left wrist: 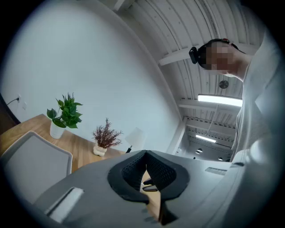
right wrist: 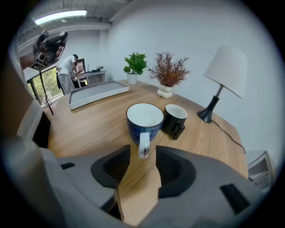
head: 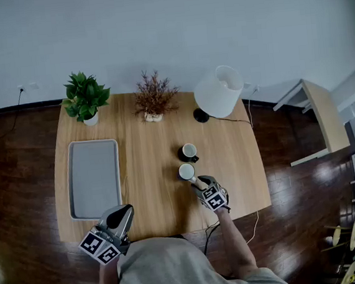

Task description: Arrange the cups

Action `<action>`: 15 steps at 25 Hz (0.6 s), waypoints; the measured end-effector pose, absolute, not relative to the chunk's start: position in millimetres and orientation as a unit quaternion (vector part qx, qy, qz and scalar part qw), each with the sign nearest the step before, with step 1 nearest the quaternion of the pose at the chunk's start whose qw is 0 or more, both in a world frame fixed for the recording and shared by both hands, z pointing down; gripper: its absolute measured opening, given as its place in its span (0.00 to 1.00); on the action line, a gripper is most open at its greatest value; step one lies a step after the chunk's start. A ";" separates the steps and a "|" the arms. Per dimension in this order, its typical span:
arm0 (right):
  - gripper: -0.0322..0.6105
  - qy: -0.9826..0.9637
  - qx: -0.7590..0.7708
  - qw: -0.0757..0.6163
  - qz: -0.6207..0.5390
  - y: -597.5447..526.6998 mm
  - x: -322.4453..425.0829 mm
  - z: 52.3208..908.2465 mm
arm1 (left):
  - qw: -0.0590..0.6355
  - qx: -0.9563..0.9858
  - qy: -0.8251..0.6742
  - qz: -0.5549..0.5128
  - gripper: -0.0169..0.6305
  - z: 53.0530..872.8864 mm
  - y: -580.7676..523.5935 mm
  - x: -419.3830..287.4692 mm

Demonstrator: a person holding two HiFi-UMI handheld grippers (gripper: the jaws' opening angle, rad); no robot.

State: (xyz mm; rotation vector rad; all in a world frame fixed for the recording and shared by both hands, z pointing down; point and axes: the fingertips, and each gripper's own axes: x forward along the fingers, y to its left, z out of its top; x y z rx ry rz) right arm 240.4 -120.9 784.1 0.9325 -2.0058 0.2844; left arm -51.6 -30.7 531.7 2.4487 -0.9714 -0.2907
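Cups: two are standing upright on the table (head: pixel 151 197), right of its middle, a blue cup (right wrist: pixel 143 119) and a black cup (right wrist: pixel 173 116).
Blue cup: it is sitting nearer the person, showing a white inside and pointing its white handle straight at the right gripper (right wrist: pixel 142 153).
Black cup: it is sitting just beside the blue one on the lamp side, turning its handle toward the near edge. Whether the two are touching cannot be told.
Right gripper: it is tilting down at the blue cup with its jaws standing wide apart. The handle's end is reaching just into the gap at their tips, and the pads are not pressing on it.
Left gripper: the left gripper (left wrist: pixel 145 153) is hovering level over the table's near left corner, its jaws meeting at the tips and gripping nothing.
Tray: one grey tray (head: pixel 93 177) is lying along the left side, well apart from both cups.
Plants: two are lining the far edge, a green plant (head: pixel 86 97) and a dried reddish plant (head: pixel 154 97).
Lamp: one lamp (head: pixel 218 92), with a white shade, is standing at the far right, near the black cup.
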 end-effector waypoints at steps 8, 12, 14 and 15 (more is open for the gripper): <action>0.36 -0.795 0.331 0.503 0.079 -135.3 227.7 799.2 | 0.242 0.892 -0.365 -0.111 0.02 531.5 -28.9 -64.3; 0.34 -0.785 0.312 0.531 0.067 -139.7 225.9 801.0 | 0.243 0.888 -0.374 -0.115 0.02 531.6 -28.5 -71.8; 0.31 -0.781 0.302 0.543 0.064 -141.2 226.0 802.7 | 0.243 0.886 -0.377 -0.118 0.02 532.9 -28.9 -75.6; 0.31 -0.779 0.299 0.548 0.063 -141.5 226.1 803.6 | 0.243 0.885 -0.378 -0.119 0.02 533.6 -28.9 -77.3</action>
